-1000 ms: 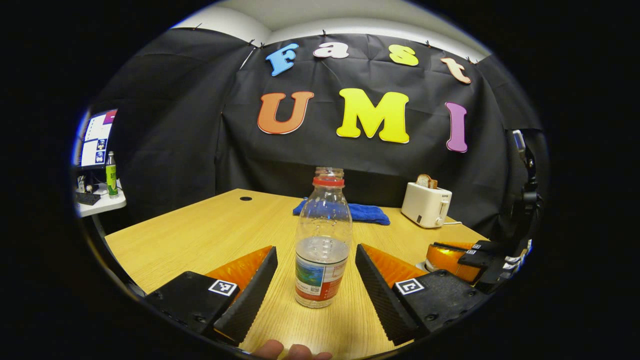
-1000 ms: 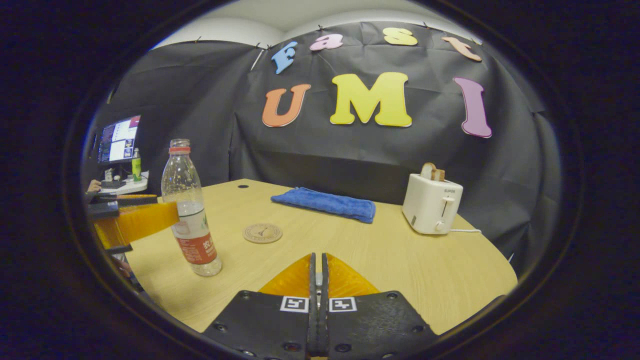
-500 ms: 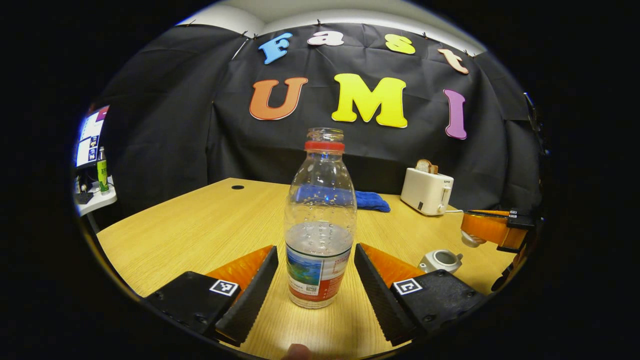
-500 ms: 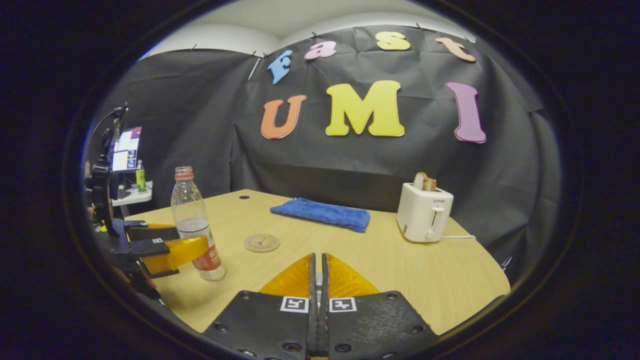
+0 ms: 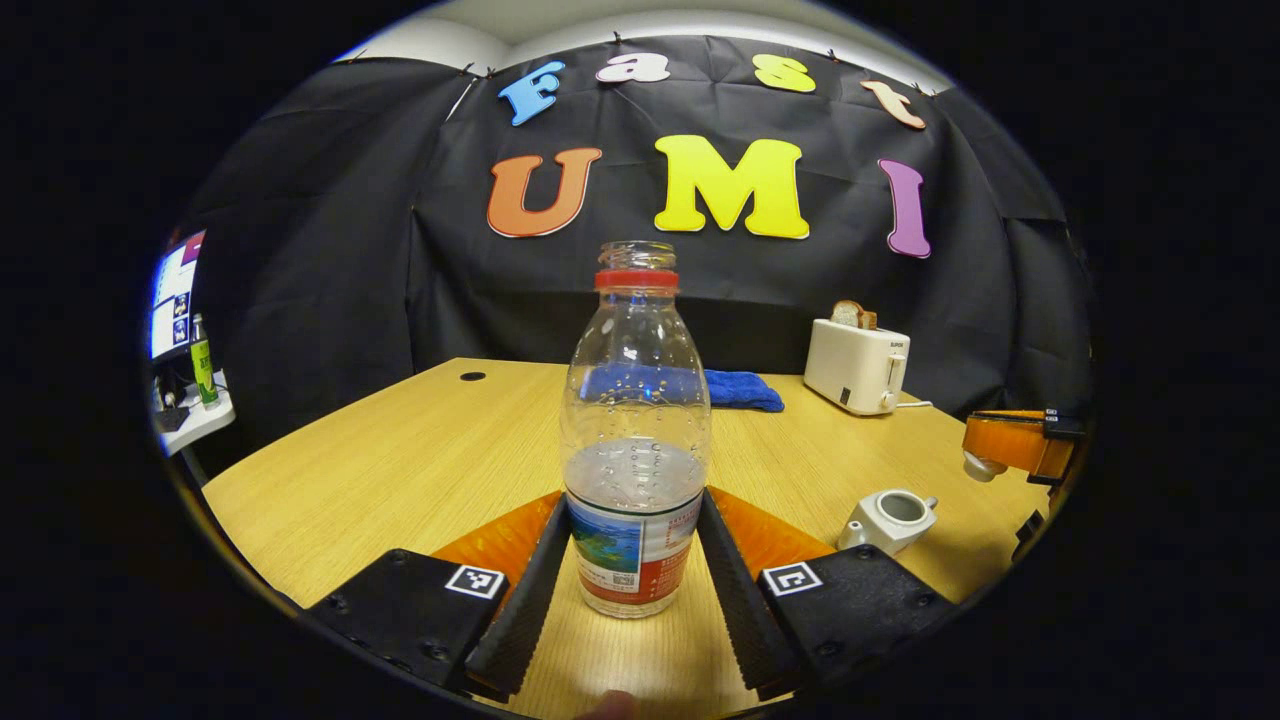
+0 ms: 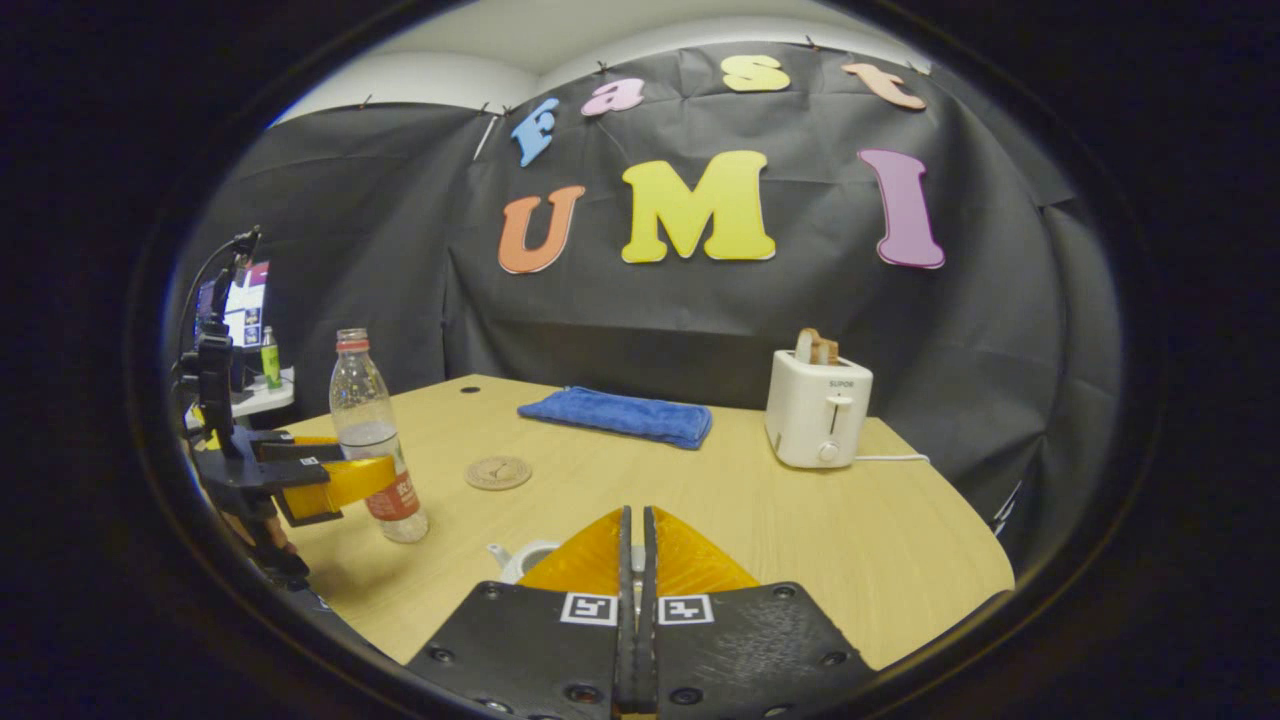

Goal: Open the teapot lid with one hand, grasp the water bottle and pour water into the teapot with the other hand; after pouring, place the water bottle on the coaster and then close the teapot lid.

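Note:
A clear water bottle [image 5: 634, 440] with a red neck ring, no cap and some water in it stands on the wooden table [image 5: 400, 470]. My left gripper [image 5: 632, 505] is shut on its labelled lower part, one finger on each side. From the right gripper view the bottle [image 6: 372, 430] stands at the left with the left gripper [image 6: 335, 483] around it. The white teapot [image 5: 888, 517] sits open to the right. My right gripper [image 5: 1005, 445] hovers beyond it, shut on the small white lid [image 5: 978, 466]. Below the right gripper [image 6: 635, 515] the teapot [image 6: 518, 560] peeks out.
A round wooden coaster [image 6: 497, 472] lies just right of the bottle. A blue towel [image 6: 615, 415] and a white toaster [image 6: 818, 408] with bread sit at the table's back. A side table with a monitor and a green bottle [image 5: 203, 352] stands at the left.
My left gripper moved forward around the bottle and its fingers closed onto the label. The right gripper drew up and back with the lid, bringing the open teapot into its view.

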Demonstrator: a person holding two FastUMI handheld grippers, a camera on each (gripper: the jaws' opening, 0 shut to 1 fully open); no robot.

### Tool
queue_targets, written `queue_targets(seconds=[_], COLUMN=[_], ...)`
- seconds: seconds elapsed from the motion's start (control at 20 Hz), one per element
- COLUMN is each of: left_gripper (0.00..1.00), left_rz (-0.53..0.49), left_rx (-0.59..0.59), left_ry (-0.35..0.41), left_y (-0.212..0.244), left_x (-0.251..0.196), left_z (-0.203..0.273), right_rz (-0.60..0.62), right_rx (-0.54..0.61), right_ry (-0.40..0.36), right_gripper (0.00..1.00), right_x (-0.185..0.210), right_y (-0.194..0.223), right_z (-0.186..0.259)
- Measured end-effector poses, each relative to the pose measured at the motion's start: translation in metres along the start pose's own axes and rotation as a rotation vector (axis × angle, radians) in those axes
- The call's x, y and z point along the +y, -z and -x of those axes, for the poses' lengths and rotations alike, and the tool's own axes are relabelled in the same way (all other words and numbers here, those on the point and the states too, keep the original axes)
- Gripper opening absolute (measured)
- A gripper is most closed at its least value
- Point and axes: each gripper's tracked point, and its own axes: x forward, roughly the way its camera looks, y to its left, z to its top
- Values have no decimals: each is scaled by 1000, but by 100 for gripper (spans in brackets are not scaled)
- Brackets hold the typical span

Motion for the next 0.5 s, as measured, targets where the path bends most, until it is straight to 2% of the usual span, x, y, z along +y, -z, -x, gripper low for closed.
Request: queue_targets(seconds=[0.25,0.5], left_gripper=[76,76], left_rz=[-275,-660], left_rx=[-53,-107], left_ry=[-33,-131], left_y=[-34,-60], left_x=[3,12], left_z=[2,4], right_rz=[-25,-21], right_rx=[10,8], right_ry=[1,9], right_gripper=[2,0], right_x=[-15,-28], right_y=[5,6], right_z=[3,7])
